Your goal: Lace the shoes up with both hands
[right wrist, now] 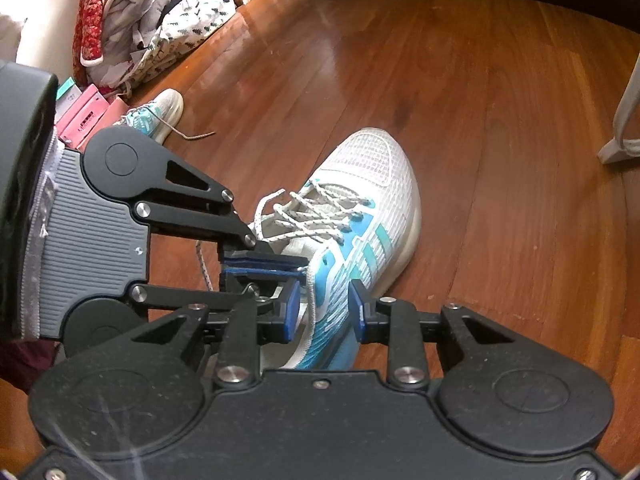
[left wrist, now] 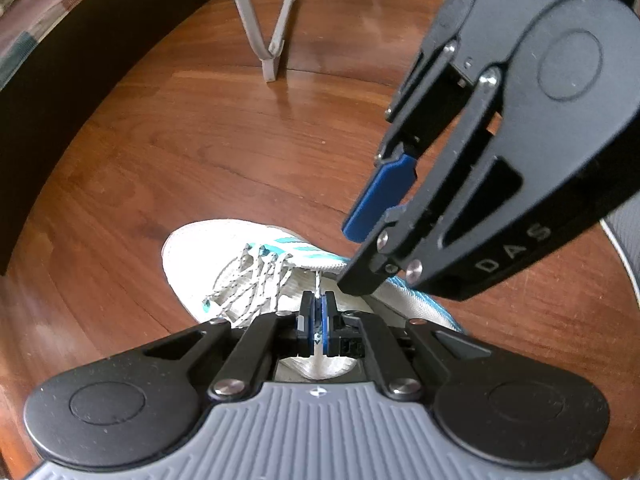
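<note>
Two tools at a white shoe (right wrist: 360,216): a lace (left wrist: 318,280) is pinched by the left tool (left wrist: 319,322); the right tool (right wrist: 324,312), spread, at 6 o'clock.

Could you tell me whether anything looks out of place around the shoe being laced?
Yes: a second shoe lies apart near the pile of clothes, its lace trailing loose across the floor.

Shoe (right wrist: 360,216): white mesh upper, teal and blue stripes on the side, sky-blue heel panel with white streaks. Lace (right wrist: 316,210): white, flecked with dark specks. Gripper pads (right wrist: 291,312): blue, on black fingers. Left gripper (left wrist: 319,312): grey ribbed body. Floor (right wrist: 500,160): reddish-brown wood grain. At 10 o'clock in the right wrist view, second shoe (right wrist: 158,114): white and teal; red floral garment (right wrist: 100,12) trimmed white; pink box (right wrist: 86,114).
</note>
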{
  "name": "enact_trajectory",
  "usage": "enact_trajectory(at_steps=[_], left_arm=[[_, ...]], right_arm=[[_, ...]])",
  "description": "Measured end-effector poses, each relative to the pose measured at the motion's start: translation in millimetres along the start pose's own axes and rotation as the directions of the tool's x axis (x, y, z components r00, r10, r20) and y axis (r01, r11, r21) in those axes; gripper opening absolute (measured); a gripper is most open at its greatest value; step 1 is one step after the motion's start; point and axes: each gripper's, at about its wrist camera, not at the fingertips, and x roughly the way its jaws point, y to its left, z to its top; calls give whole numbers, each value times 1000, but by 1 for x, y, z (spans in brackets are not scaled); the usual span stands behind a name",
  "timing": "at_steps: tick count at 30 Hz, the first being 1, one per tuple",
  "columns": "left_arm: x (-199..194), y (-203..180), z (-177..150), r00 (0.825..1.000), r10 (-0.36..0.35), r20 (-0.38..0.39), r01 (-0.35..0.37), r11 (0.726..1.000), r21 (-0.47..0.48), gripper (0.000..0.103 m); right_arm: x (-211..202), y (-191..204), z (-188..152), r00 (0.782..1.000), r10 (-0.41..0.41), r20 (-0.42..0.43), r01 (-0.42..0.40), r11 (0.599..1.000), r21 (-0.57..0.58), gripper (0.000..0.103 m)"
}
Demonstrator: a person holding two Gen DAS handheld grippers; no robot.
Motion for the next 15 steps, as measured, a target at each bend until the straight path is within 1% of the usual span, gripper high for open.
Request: enact_trajectory(at_steps=[4,8,9,11,15], left_arm=[[0,1,3,1000,-2,9,2,1000,-15,1],[2,3,5,999,-7,33,8,999,-37,1],[3,4,5,999,-10,40,11,999,-43,1],[4,5,4,999,-17,51,20,998,-52,1],[4,9,2,997,-21,72,28,995,-97,2]], right_arm=[[-1,-12,-1,999,36,16,-38,995,97,27],[-2,-23,-2,997,71,36,-76,978,193,26],[-3,-28,-3,996,79,48,-88,968,233,26],[-5,-41,-6,992,93,84,-116,936,331,25],[-2,-52,-9,986,114,125,-159,882,444,25]])
